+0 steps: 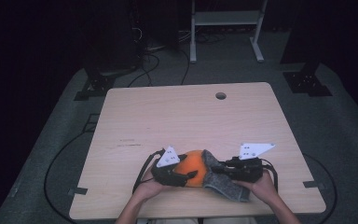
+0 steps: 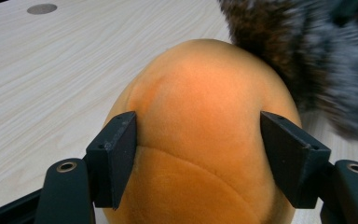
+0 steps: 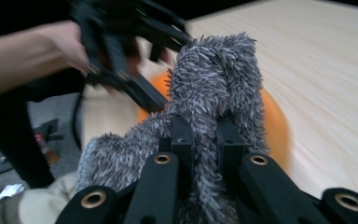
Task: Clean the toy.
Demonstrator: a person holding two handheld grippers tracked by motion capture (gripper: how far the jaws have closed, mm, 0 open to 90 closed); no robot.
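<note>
Now we've got the left gripper (image 2: 200,158) clamped across the orange plush ball (image 2: 200,140), low centre in the high view, near the table (image 1: 186,116) front edge. It looks soft and light, dents under pressure, so we grip its widest part. Our right gripper (image 3: 200,140) pinches the shaggy grey cloth (image 3: 214,79), limp and floppy, draped over the ball's right side.

A pale wooden table (image 1: 191,116) with a round cable hole (image 1: 221,95) stands on grey carpet (image 1: 345,135). Far behind, a white metal frame (image 1: 226,28) and black cables (image 1: 158,60) sit in darkness.
</note>
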